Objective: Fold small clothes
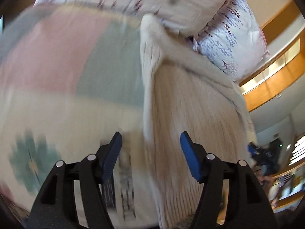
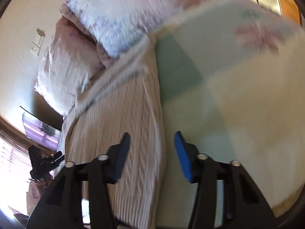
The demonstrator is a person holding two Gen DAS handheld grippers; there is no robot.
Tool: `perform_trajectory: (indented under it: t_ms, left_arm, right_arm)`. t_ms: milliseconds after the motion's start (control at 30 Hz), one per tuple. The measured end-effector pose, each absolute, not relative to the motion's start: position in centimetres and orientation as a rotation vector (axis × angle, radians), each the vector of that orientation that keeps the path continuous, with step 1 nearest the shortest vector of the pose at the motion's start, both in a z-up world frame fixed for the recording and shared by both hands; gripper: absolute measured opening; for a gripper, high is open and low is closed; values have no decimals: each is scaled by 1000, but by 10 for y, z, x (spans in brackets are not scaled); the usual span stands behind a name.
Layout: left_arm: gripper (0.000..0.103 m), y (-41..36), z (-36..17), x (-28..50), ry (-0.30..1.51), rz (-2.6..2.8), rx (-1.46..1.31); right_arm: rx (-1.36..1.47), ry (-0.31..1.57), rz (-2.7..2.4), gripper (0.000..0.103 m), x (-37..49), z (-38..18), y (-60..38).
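A cream ribbed knit garment lies stretched out on a bed with a pastel patchwork cover. My left gripper is open and empty, just above the garment's left edge. The right wrist view shows the same garment lying lengthwise, with my right gripper open and empty over its right edge. The other gripper shows small at the garment's far side in each view: right gripper, left gripper. Both views are motion-blurred.
Printed pillows lie at the head of the bed, touching the garment's far end; they also show in the right wrist view. A wooden headboard and a wall with a switch plate lie beyond.
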State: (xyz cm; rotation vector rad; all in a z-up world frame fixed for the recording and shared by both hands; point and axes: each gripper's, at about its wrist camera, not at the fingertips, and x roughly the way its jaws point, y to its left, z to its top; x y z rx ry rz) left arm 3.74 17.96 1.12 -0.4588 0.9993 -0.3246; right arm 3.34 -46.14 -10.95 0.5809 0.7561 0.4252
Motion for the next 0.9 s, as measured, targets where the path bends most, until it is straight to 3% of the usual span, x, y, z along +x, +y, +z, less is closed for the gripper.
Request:
perform_trajectory:
  t_ms: [167,233,333,400,533,667,800,867,900]
  left_arm:
    - [46,166,1,-11,1017,-439,-577]
    - [45,156,1,-26,1002,-442,-560]
    - [27,146,-4,-27,1026,-480,-597]
    - [8,139,-9,-18,1042,-495,-586]
    - [7,146,10,15,984,-553,-613]
    - [6,181,66,98,784,-467,-601]
    - [7,179,93,194,700,-365,-557]
    - [16,169,86,239,726,-333,-545]
    - [38,161,76,269,787,-284,-526]
  right_arm:
    - [699,831,588,18,3,-135,-450]
    - [724,852,637,11,-5,-144,-441]
    - [731,828,666,9,-6,-143,-436]
    - [762,780,713,8,-2,-133,-436]
    - [787,631,790,8,22,-87,-436]
    - [813,447,825,8,79,-26,-436]
    - [852,337,762,8,174,15,-428]
    - [862,376,659,12,221,14,-420]
    - [845,421,582,18,241,8,-416]
